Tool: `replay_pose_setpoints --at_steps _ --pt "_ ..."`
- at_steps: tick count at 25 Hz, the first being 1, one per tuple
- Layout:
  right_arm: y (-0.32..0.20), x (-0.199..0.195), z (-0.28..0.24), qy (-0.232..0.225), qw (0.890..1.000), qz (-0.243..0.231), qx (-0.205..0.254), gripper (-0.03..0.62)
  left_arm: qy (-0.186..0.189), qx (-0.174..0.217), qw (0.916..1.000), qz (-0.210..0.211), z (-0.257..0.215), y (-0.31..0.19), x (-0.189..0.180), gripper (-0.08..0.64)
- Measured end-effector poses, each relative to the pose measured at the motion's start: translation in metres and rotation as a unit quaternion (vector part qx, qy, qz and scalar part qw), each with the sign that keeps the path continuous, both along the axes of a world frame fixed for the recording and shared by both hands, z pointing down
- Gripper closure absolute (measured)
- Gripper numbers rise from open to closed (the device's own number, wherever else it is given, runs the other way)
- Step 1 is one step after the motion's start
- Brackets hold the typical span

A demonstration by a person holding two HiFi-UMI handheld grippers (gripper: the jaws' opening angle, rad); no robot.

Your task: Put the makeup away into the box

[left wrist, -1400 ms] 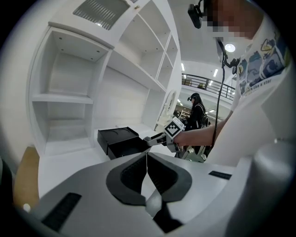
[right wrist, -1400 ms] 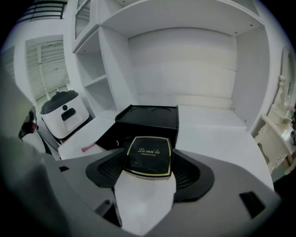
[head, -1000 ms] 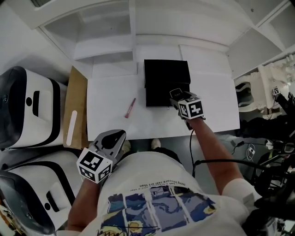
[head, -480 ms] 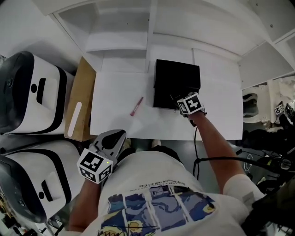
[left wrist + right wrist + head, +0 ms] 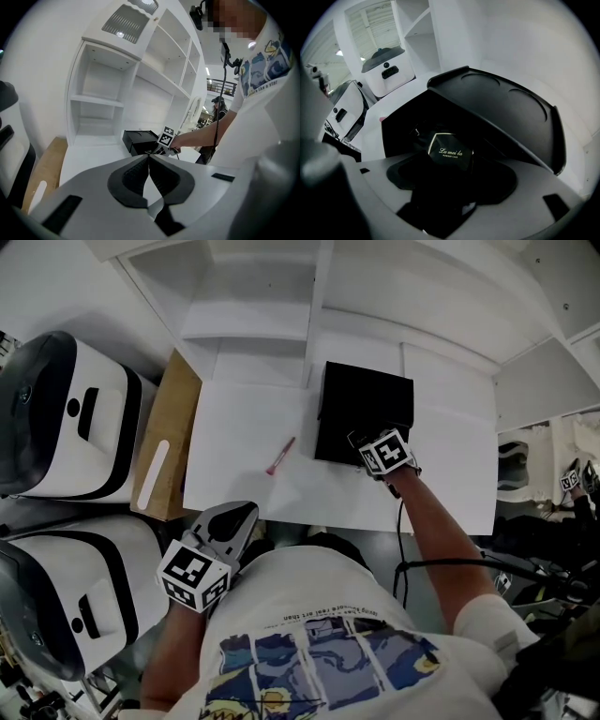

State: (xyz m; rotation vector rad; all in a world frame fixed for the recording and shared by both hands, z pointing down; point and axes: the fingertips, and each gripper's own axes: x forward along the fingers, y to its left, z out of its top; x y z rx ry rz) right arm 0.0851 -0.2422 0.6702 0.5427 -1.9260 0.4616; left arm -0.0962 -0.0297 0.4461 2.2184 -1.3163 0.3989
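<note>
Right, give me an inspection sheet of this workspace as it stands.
Surface: white table, with only the items listed below on it.
Job's things: black box at the back of the table, lid raised; black powder case at its opening; pink makeup pencil lying loose to the left of the box.
Clutter: brown cardboard piece at the table's left edge.
Grippers: right gripper shut on the powder case at the box; left gripper has its fingers together with nothing between them, near the person's body.
Cables: black cable along the right arm; more at far right.
Surroundings: white shelving behind; white-and-black machines on the left.
</note>
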Motion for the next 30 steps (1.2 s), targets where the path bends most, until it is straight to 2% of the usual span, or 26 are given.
replay_pose_setpoints --at_steps 8,15,25,30 --pt "0.001 -0.003 0.002 -0.006 1.0 -0.016 -0.002 0.252 -0.002 -0.002 1.0 -0.002 -0.001 0.001 0.001 0.545" --pt "0.002 -0.001 -0.012 -0.026 1.0 -0.006 0.004 0.253 -0.005 0.004 0.9999 0.009 -0.005 0.001 0.001 0.545" --pt "0.014 -0.001 -0.073 -0.095 0.994 0.028 0.052 0.253 0.002 0.014 0.9992 0.037 -0.008 0.004 0.0 0.545" --pt "0.042 -0.023 -0.102 -0.137 0.988 0.041 0.062 0.265 0.008 0.017 0.998 0.061 -0.008 0.003 -0.001 0.545"
